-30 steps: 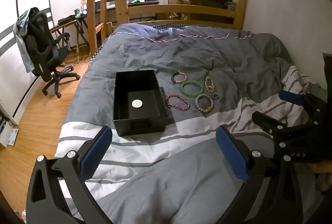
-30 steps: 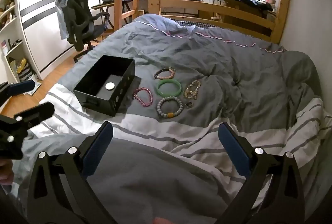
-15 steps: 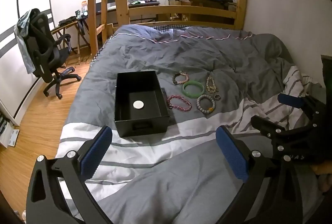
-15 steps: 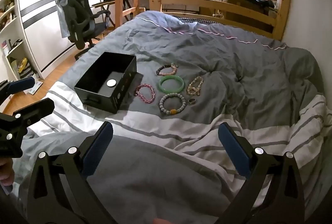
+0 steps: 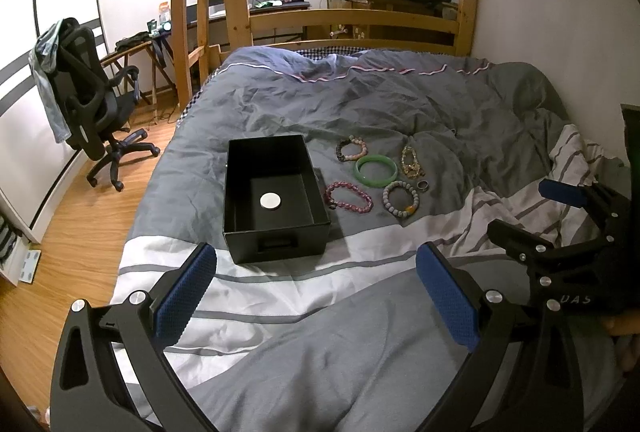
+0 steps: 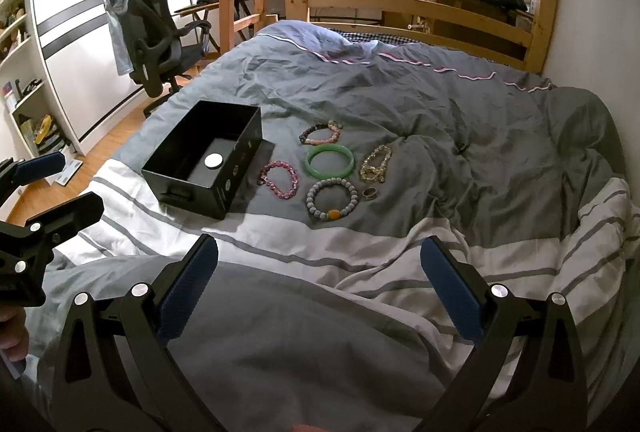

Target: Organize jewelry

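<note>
1. Compared with a second ago, you have carried both grippers a little nearer the bed (image 5: 400, 104); the box and jewelry sit slightly lower and larger in each view, and nothing on the duvet has shifted.
2. Your left gripper (image 5: 316, 292) hangs released, its blue textured pads spread wide with nothing between them. Your right gripper (image 6: 318, 290) is likewise released and empty.
3. The duvet (image 6: 440, 120) is soft, rumpled grey cloth with white striped bands near you.
4. One black box (image 5: 276, 228), rectangular, rigid and open-topped, stands on the duvet left of the jewelry; one small white disc (image 5: 270, 201) lies flat on its floor.
5. You have five bracelets lying beside the box, apart from it: one smooth green bangle (image 5: 376, 170), one pink beaded bracelet (image 5: 348, 196), one grey beaded bracelet (image 5: 401, 199) with an amber bead, one mixed dark-and-pink bracelet (image 5: 351, 148), and one gold chain bracelet (image 5: 411, 162).
6. One small ring (image 5: 423, 185) lies just beside the grey beads.
</note>
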`<state>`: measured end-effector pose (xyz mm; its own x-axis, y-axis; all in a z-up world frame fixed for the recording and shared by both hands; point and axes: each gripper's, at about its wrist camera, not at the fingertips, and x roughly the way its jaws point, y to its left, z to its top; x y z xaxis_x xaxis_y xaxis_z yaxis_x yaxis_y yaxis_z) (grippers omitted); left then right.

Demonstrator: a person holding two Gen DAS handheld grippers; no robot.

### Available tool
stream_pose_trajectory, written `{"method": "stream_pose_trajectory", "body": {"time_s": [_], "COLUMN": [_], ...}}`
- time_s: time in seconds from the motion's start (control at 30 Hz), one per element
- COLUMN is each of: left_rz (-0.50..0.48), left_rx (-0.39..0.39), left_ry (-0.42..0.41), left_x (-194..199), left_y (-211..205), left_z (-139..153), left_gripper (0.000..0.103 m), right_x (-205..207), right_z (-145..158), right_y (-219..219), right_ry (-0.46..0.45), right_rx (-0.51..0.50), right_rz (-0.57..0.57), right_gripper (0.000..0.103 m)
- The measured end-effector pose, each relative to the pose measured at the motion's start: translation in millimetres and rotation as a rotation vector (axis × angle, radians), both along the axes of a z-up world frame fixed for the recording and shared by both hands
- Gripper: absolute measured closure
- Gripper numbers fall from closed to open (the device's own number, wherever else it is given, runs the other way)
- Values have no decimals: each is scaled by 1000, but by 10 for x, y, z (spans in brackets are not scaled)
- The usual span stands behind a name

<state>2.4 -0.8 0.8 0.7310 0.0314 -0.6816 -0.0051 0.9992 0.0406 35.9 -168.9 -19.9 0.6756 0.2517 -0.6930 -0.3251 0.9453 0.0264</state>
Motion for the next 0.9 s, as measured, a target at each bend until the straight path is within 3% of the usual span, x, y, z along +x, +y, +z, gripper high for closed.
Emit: {"method": "stream_pose_trajectory", "body": {"time_s": [0.9], "left_rz": [1], "left_rx": [3], "left_ry": [4], "left_x": [-19], "left_y": [29], "left_z": [-24], "left_gripper": [5], "right_x": [9], "right_z": [-21], "right_y": [-24], "right_ry": [5], "right_rx": [1], "right_rz": [0], "right_gripper": [3]}}
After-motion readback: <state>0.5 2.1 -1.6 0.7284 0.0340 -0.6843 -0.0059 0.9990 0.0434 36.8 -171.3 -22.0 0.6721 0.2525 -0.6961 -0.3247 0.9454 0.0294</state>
